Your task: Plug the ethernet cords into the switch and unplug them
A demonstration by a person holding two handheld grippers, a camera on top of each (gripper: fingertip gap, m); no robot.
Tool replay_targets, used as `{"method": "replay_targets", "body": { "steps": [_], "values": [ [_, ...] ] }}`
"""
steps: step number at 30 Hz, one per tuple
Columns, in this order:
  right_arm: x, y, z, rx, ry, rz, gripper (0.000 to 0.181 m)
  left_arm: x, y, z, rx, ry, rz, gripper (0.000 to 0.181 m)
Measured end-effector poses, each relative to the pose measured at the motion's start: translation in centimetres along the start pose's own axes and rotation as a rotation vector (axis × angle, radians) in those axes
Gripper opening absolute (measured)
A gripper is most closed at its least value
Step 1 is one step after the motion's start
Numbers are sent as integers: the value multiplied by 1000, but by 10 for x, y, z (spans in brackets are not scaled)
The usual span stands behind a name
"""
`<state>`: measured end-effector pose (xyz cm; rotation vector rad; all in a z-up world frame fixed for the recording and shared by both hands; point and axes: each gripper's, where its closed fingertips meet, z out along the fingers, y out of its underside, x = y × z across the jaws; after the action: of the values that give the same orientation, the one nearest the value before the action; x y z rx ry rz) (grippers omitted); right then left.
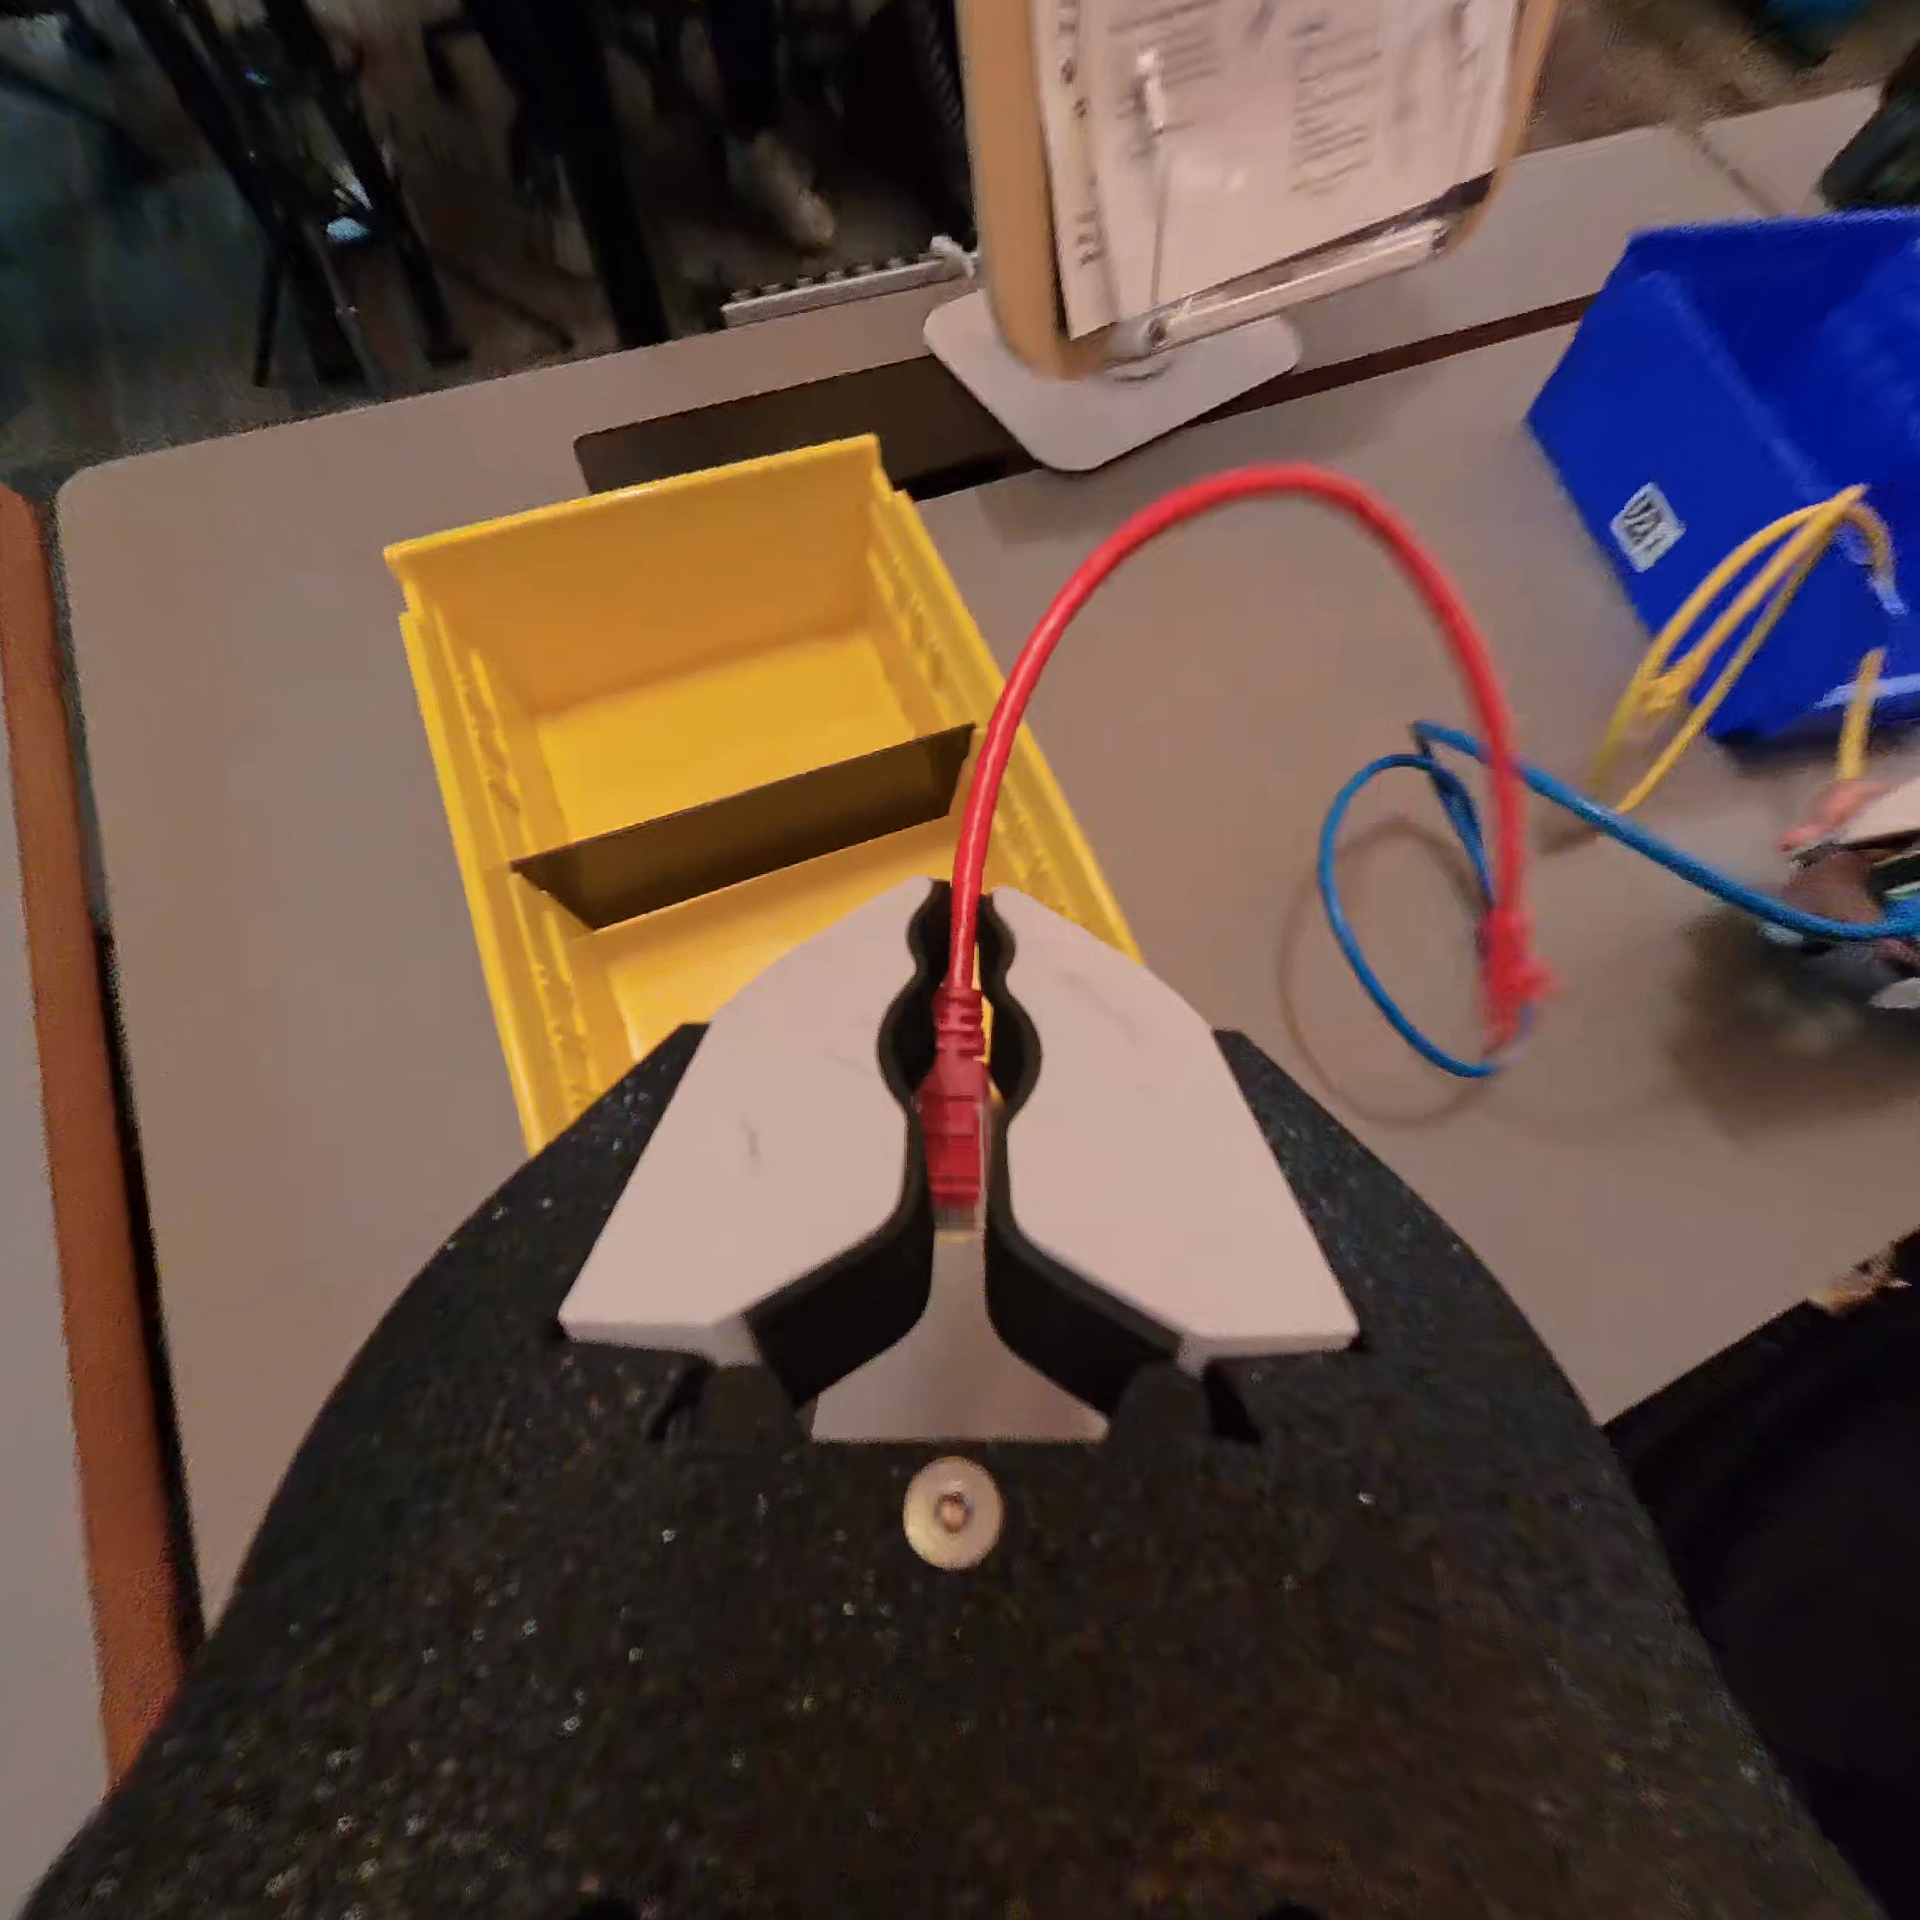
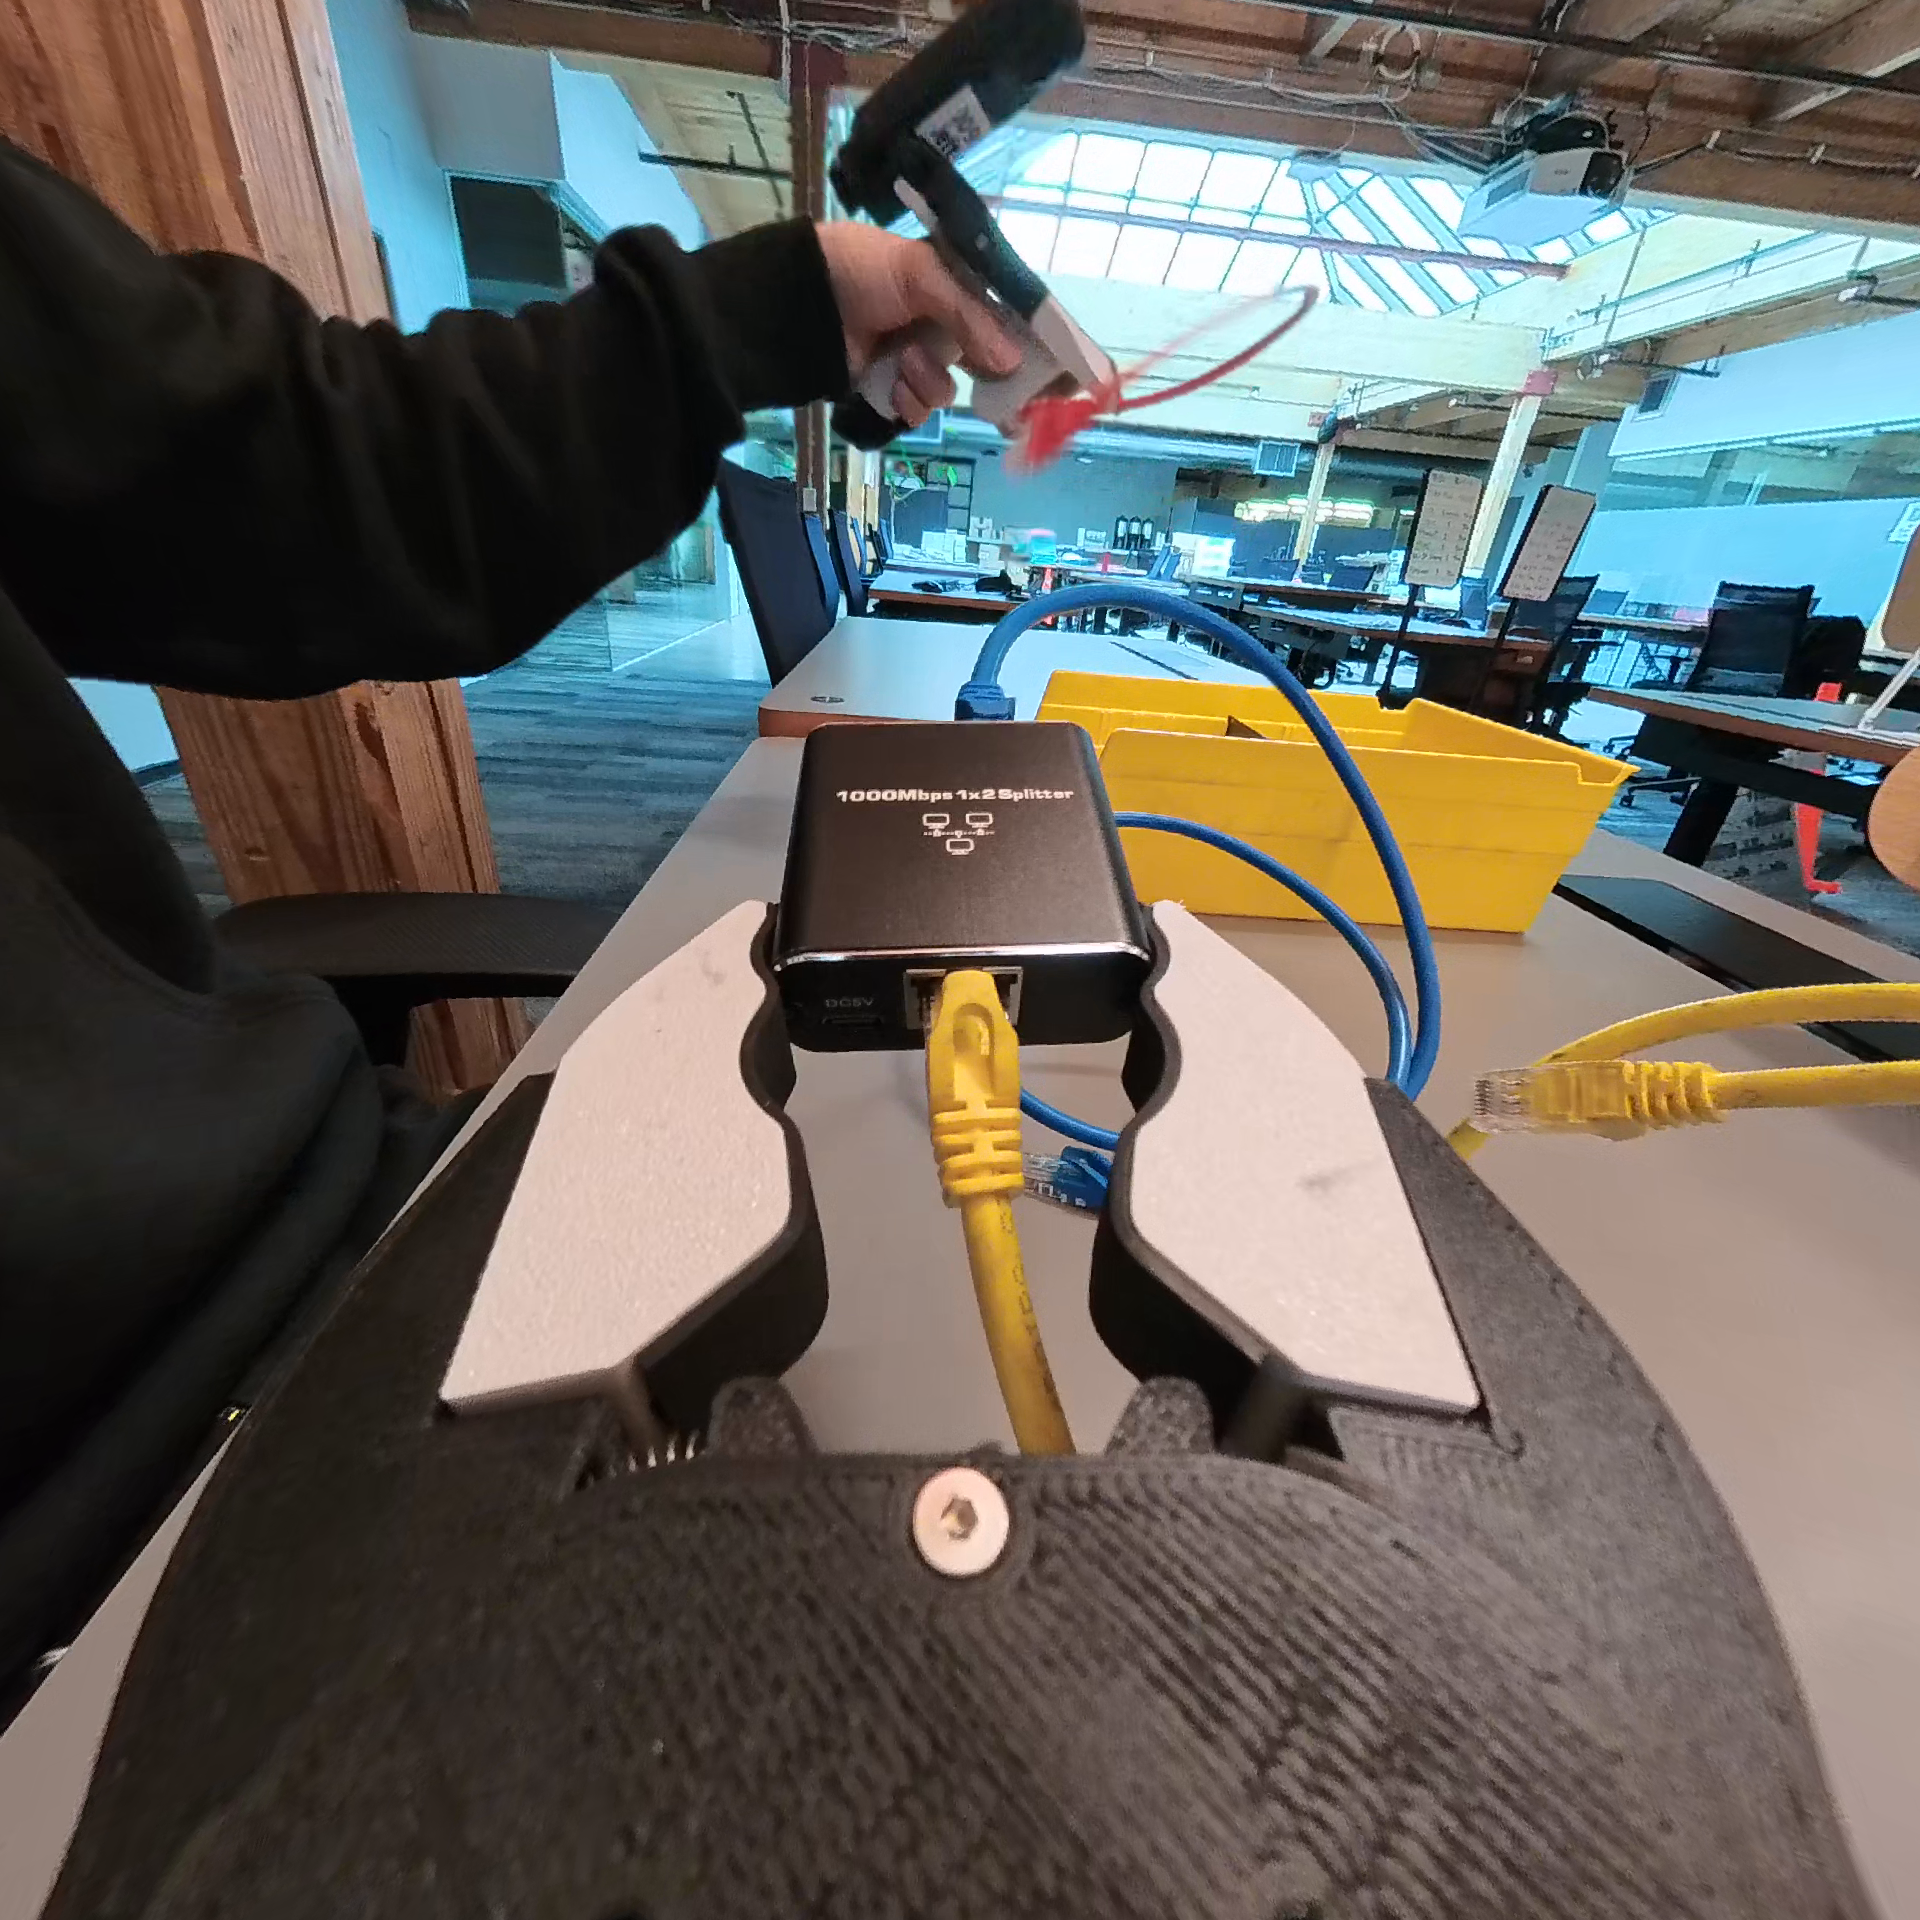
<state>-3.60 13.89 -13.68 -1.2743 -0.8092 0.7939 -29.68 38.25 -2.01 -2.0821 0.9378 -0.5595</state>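
My left gripper [image 1: 961, 894] is shut on the red ethernet cord [image 1: 1039, 644] just behind one plug [image 1: 954, 1122] and holds it in the air above the yellow bin [image 1: 665, 582]. The cord arcs right and its other plug [image 1: 1512, 977] dangles free. In the right wrist view this gripper [image 2: 1091, 384] and the red cord [image 2: 1195, 364] are raised and blurred. My right gripper [image 2: 961, 914] is shut on the sides of the black switch [image 2: 951, 842] on the table. A yellow cord [image 2: 974, 1091] is plugged into its near port and a blue cord [image 2: 1351, 769] into its far side.
A loose yellow plug [image 2: 1590, 1101] and a loose blue plug [image 2: 1060, 1179] lie beside my right gripper. The yellow bin [image 2: 1351, 831] stands behind the switch. A blue bin [image 1: 1745, 416] and a paper stand [image 1: 1112, 384] sit at the back. A person's sleeve [image 2: 364, 436] and a chair [image 2: 416, 945] are at the left.
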Motion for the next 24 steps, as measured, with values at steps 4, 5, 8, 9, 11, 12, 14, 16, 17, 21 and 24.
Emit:
{"method": "replay_targets", "body": {
  "steps": [4,5,8,9,11,12,14,16,17,21,24],
  "values": [
    [3,-3,-3,26,20,9,62,42,20,-2,-65,180,-84,4],
    [5,-4,-4,37,32,13,62,53,33,2,-103,217,-103,4],
    [11,-7,-9,55,72,15,62,75,96,26,-289,212,-107,4],
    [13,-7,-9,56,83,15,62,81,119,36,-341,198,-99,4],
    [14,-7,-10,56,88,19,62,92,159,54,-422,195,-96,4],
    [13,-6,-9,54,86,18,62,97,172,64,-438,197,-102,4],
    [13,-6,-9,51,84,15,62,101,192,80,-451,182,-116,4],
    [13,-6,-9,53,83,15,62,104,200,92,-442,163,-123,4],
    [13,-7,-10,55,82,15,62,103,201,96,-427,147,-122,4],
    [11,-5,-8,45,72,13,62,98,201,106,-372,77,-89,5],
    [9,-4,-7,33,61,2,62,93,204,101,-400,23,64,21]
  ]
}}
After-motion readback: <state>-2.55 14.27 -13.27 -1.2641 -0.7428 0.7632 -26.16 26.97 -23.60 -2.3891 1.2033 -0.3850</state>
